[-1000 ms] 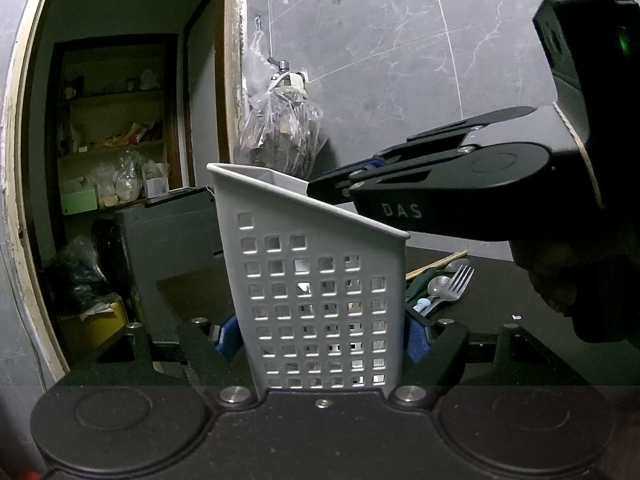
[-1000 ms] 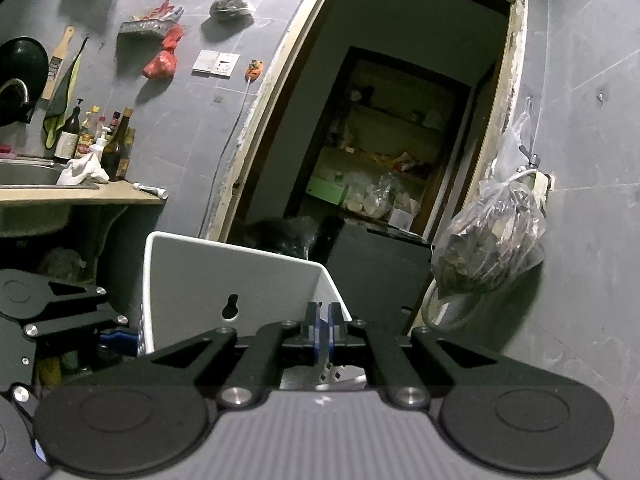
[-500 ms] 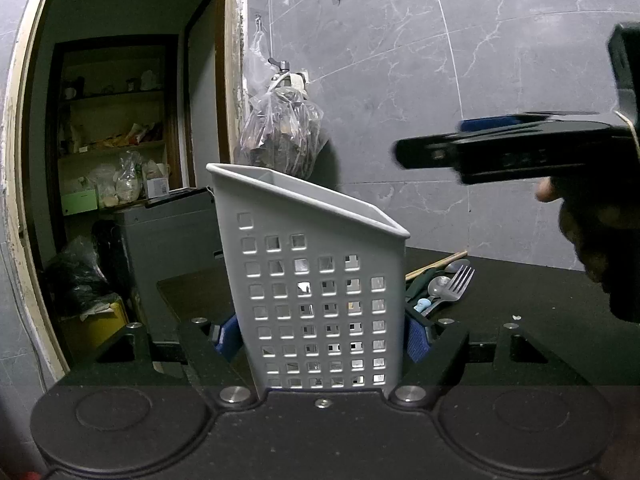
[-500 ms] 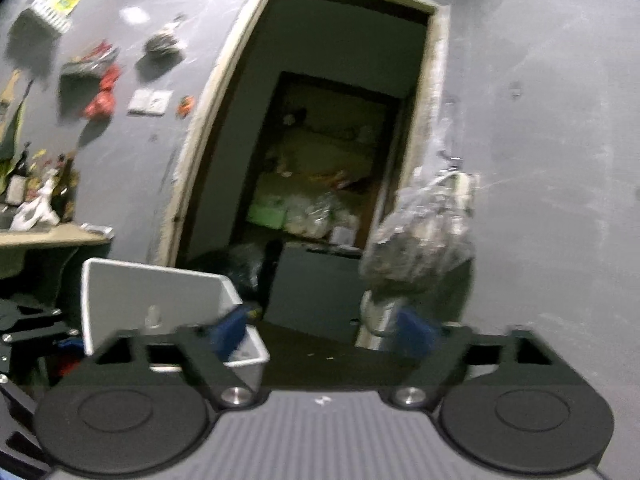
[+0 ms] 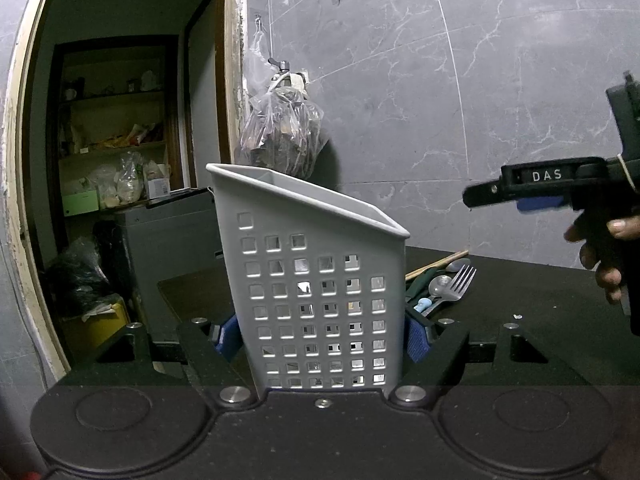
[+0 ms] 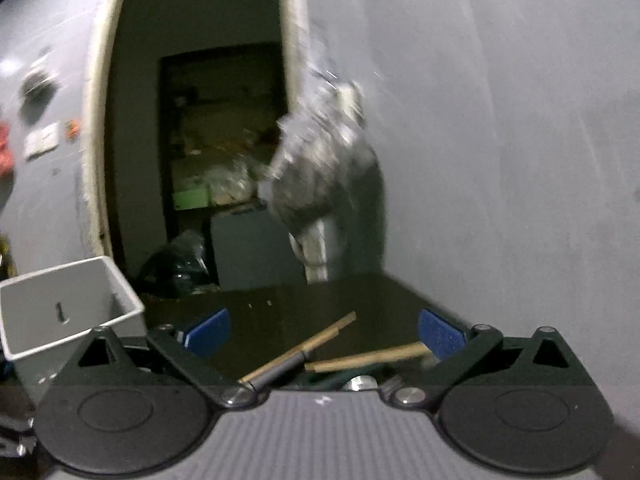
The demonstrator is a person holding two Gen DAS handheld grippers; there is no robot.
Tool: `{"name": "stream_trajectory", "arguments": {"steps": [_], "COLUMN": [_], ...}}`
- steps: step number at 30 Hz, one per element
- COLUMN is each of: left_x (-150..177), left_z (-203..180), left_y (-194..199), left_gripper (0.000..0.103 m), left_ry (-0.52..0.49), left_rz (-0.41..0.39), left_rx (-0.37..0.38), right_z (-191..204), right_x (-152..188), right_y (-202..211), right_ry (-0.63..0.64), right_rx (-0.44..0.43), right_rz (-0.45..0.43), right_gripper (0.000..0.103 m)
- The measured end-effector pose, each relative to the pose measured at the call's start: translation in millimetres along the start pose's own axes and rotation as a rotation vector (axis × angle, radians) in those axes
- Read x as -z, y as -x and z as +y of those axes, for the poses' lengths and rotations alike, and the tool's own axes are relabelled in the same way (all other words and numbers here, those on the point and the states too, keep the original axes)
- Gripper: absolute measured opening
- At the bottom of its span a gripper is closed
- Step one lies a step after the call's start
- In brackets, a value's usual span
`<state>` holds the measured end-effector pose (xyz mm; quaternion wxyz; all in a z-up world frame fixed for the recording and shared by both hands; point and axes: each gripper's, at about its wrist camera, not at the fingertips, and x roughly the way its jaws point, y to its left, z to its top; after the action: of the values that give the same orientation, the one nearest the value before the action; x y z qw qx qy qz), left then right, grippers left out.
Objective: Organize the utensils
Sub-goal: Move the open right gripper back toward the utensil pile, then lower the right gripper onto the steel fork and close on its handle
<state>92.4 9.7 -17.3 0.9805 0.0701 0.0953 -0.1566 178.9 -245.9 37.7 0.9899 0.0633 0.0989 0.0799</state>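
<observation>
Dark tabletop [image 5: 520,280], grey marble wall behind. Left gripper [image 5: 322,330] pinches white perforated plastic utensil caddy [image 5: 312,280], frame centre. Right gripper [image 6: 324,330] has just opened wide, empty, over wooden chopsticks [image 6: 304,348].

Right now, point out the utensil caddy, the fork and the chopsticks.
utensil caddy [image 5: 316,292]: left wrist view, middle of its perforated front wall.
fork [image 5: 460,280]: left wrist view, on the tines.
chopsticks [image 6: 372,356]: right wrist view, mid-shaft of the nearer wooden stick.
</observation>
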Motion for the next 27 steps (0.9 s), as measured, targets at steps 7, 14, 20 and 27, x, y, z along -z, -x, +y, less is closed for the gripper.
{"name": "stream_trajectory", "arguments": {"steps": [7, 14, 20, 27], "left_x": [0, 0, 0, 0], "left_z": [0, 0, 0, 0], "left_y": [1, 0, 0, 0], "left_gripper": [0.078, 0.078, 0.078, 0.078], "left_ry": [-0.001, -0.001, -0.002, -0.002], "left_rz": [-0.001, -0.001, -0.001, 0.0], "left_rx": [-0.001, 0.0, 0.0, 0.001], "right_z": [-34, -43, -43, -40], "right_x": [10, 23, 35, 41], "right_y": [-16, -26, -43, -58], "right_ry": [-0.149, -0.189, -0.183, -0.156], "right_rx": [0.06, 0.057, 0.038, 0.037], "right_rz": [0.098, 0.165, 0.288, 0.312], "right_gripper": [0.103, 0.103, 0.103, 0.103]}}
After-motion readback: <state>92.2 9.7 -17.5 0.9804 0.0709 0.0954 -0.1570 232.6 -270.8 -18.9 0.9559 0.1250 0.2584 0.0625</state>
